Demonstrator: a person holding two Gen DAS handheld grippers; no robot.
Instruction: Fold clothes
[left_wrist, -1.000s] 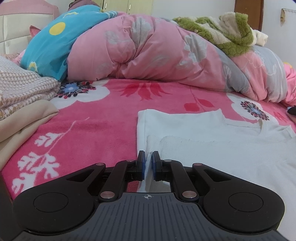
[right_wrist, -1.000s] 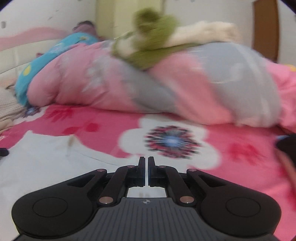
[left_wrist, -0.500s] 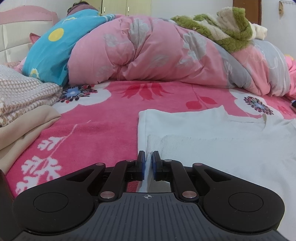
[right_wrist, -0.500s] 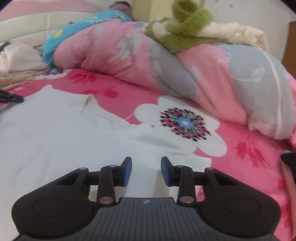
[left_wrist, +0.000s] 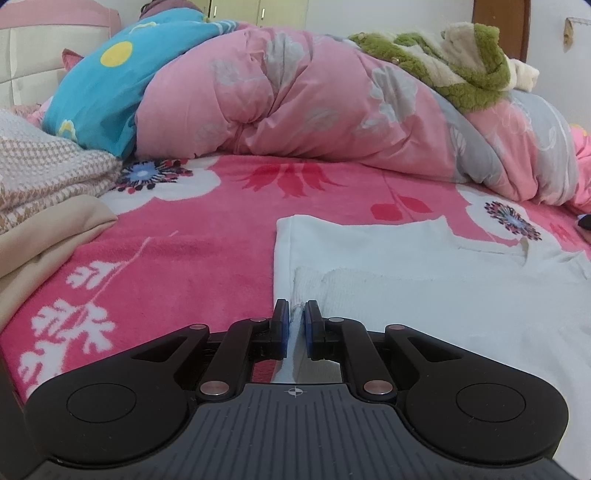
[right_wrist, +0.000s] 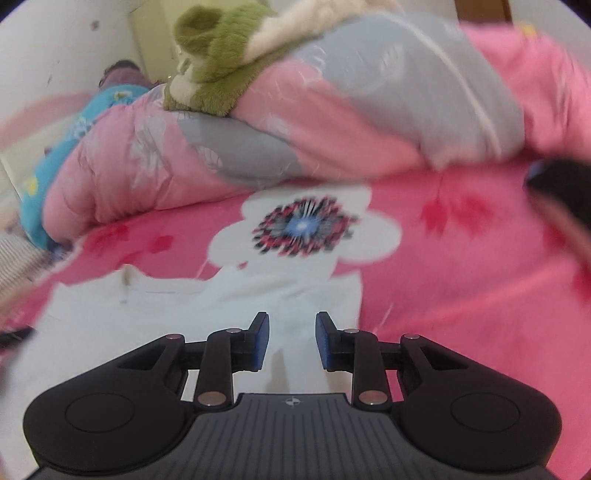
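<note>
Left gripper (left_wrist: 294, 325) pinches the left edge of the white garment (left_wrist: 424, 280), spread flat on the pink floral bed (left_wrist: 177, 266) near its front edge, while right gripper (right_wrist: 290, 341) hovers wide above its limp, light cloth, best taken by hems.

One white garment (left_wrist: 424, 280) is lying near the bed's (left_wrist: 207, 258) front edge; two folded cloths (left_wrist: 48, 199) are sitting at its left edge; one quilt (left_wrist: 295, 110) is lying along the back.
</note>
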